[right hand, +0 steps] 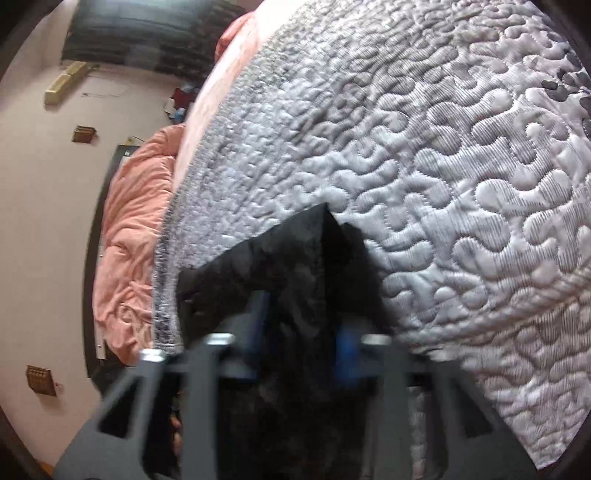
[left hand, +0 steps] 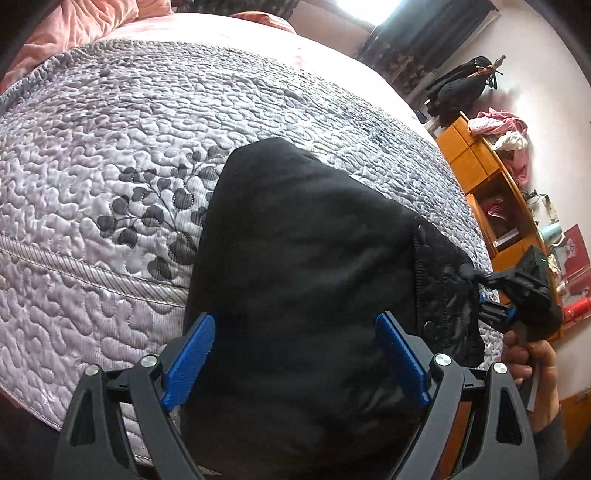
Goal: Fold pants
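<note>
Black pants (left hand: 306, 266) lie on the grey quilted bedspread (left hand: 110, 155), bunched, reaching over the near bed edge. My left gripper (left hand: 295, 354) is open, its blue pads (left hand: 192, 358) spread wide just above the near part of the pants. My right gripper (left hand: 487, 295) shows at the right of the left wrist view, pinching the waistband edge (left hand: 443, 288). In the blurred right wrist view the right gripper (right hand: 303, 339) has black fabric (right hand: 280, 266) bunched between its blue pads (right hand: 347, 350), over the quilt (right hand: 443, 184).
A pink blanket (left hand: 74, 26) lies at the bed's far end; it also shows in the right wrist view (right hand: 133, 229). A wooden shelf unit (left hand: 487, 184) with clothes and small items stands against the wall to the right of the bed.
</note>
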Demonstrator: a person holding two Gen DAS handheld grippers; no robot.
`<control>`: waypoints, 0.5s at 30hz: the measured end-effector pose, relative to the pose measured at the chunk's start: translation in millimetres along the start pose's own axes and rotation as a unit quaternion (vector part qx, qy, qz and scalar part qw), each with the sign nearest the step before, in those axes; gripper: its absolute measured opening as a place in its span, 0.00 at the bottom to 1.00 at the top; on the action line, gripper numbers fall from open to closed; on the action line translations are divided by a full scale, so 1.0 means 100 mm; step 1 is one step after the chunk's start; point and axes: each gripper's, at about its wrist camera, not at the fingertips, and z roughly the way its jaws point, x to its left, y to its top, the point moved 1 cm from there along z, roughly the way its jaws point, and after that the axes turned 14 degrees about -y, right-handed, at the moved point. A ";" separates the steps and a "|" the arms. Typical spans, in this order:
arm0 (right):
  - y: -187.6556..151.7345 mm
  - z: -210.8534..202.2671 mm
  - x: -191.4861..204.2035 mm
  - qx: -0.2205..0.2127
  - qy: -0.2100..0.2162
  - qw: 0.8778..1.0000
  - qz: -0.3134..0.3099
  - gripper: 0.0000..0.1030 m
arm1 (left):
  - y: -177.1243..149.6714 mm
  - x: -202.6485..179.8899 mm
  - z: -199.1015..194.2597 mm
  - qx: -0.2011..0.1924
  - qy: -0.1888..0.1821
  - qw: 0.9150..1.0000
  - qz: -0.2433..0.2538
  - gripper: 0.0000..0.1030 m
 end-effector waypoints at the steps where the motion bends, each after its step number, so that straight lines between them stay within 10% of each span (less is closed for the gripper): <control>1: -0.05 -0.07 0.00 -0.009 -0.004 1.000 -0.005 0.71 | 0.00 0.01 -0.01 0.000 -0.001 1.000 -0.001 0.87; 9: -0.73 -0.25 -0.30 -0.003 -0.020 1.000 0.020 0.73 | -0.12 0.09 -0.13 -0.013 -0.006 1.000 -0.015 0.87; 12: -0.85 -0.15 -0.35 0.009 0.003 1.000 0.029 0.36 | -0.15 0.10 -0.14 -0.010 -0.002 1.000 -0.018 0.87; 15: -0.89 -0.22 -0.36 -0.012 0.003 0.999 0.039 0.27 | -0.17 0.10 -0.12 0.002 0.006 1.000 -0.017 0.87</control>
